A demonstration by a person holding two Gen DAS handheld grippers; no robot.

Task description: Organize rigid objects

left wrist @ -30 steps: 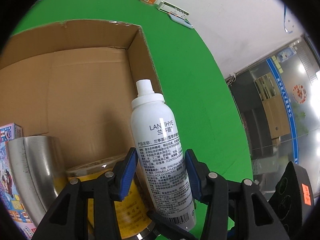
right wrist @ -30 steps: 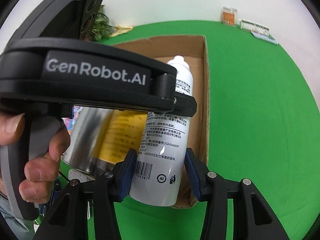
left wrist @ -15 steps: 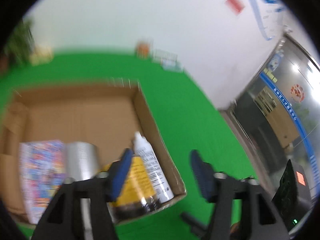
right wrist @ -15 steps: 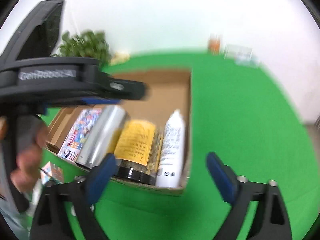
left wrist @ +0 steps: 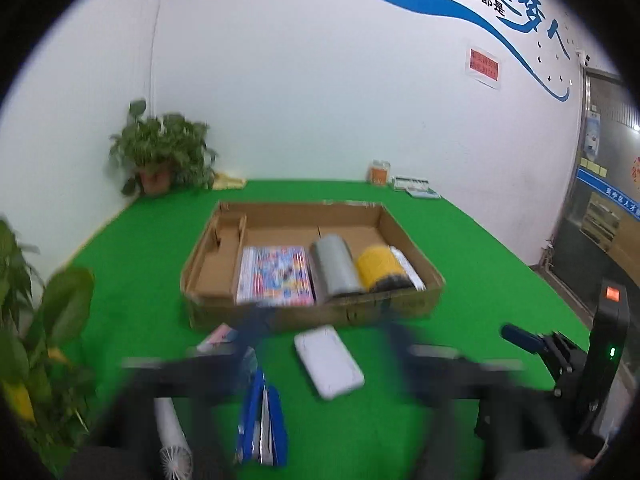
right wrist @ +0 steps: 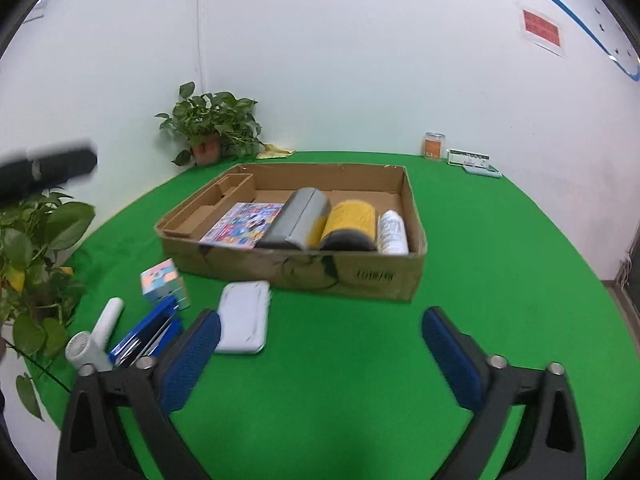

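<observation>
Right wrist view: white spray bottle lies in cardboard box.

right claw jaws wide apart, empty, above green bench | cardboard box at 12 o'clock: picture book, steel cylinder, yellow jar, white spray bottle lying side by side | white case, blue stapler, cube, handheld fan at 9–10 o'clock
</observation>
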